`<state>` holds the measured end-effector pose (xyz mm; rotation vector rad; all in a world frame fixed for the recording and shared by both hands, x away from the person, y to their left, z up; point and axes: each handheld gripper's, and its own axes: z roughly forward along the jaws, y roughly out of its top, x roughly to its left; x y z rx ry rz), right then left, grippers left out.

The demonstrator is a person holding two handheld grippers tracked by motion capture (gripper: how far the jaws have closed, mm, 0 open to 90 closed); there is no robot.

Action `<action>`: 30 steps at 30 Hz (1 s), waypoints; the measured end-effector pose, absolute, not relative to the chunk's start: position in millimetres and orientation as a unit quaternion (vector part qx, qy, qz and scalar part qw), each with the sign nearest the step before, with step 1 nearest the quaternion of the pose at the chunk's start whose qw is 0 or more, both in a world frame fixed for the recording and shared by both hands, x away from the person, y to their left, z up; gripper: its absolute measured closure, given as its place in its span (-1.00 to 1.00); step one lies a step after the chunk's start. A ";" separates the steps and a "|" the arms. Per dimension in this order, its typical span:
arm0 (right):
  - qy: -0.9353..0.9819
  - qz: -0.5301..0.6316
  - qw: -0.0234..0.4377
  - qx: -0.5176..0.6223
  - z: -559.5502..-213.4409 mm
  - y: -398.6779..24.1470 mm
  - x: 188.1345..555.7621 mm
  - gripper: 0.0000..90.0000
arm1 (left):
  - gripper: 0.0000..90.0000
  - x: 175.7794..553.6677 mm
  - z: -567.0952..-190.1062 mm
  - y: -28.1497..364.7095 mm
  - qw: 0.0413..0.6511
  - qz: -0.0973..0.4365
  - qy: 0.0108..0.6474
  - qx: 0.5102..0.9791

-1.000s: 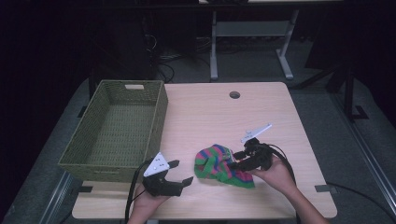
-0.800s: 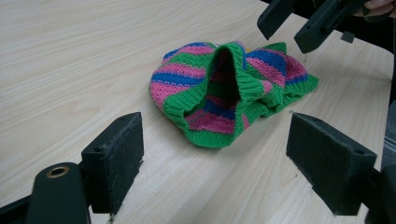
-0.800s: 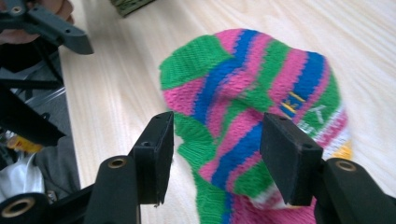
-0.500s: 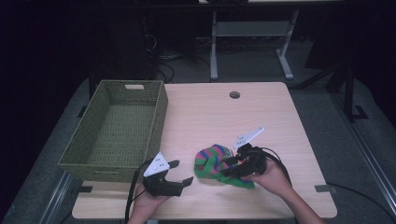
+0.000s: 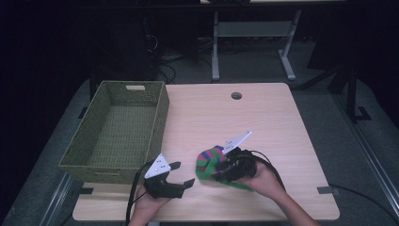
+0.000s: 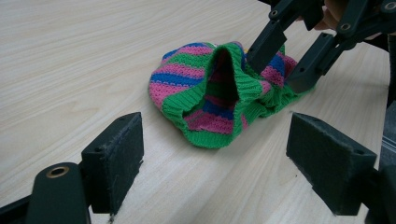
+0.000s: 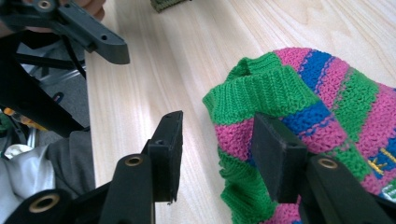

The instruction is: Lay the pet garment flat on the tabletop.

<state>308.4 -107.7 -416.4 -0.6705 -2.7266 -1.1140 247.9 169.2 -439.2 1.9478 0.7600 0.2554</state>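
Note:
A knitted hat [image 5: 209, 162] striped green, pink and blue lies on the wooden table [image 5: 226, 117] near the front edge. My right gripper [image 5: 220, 167] reaches over it from the right. In the right gripper view the jaws [image 7: 217, 121] have just been closing; the green cuff [image 7: 254, 88] lies between them, one pad [image 7: 275, 154] on the knit, the other [image 7: 169, 144] still clear of it. The left gripper view shows the hat [image 6: 210, 93] with its opening facing me and the right gripper [image 6: 285, 60] straddling a fold. My left gripper [image 5: 184, 173] rests open just left of the hat, nothing in it.
A green woven basket [image 5: 160, 113] stands on the left side of the table with nothing visible inside it. A cable hole [image 5: 236, 95] sits near the far edge. Dark floor and a metal stand lie beyond the table.
My right gripper has slid left over the hat and its jaws have narrowed around the cuff. The left gripper has stayed put.

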 end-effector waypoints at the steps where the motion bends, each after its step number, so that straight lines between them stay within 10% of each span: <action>1: -0.903 -0.364 0.056 -0.219 -417.2 -106.5 309.3 0.19 | -0.59 248.0 -439.2 169.2 0.494 0.105 0.313 0.804; 30: -0.912 -0.326 0.046 -0.245 -447.2 -95.6 323.8 0.82 | -0.59 247.1 -439.0 169.2 0.495 0.105 0.312 0.804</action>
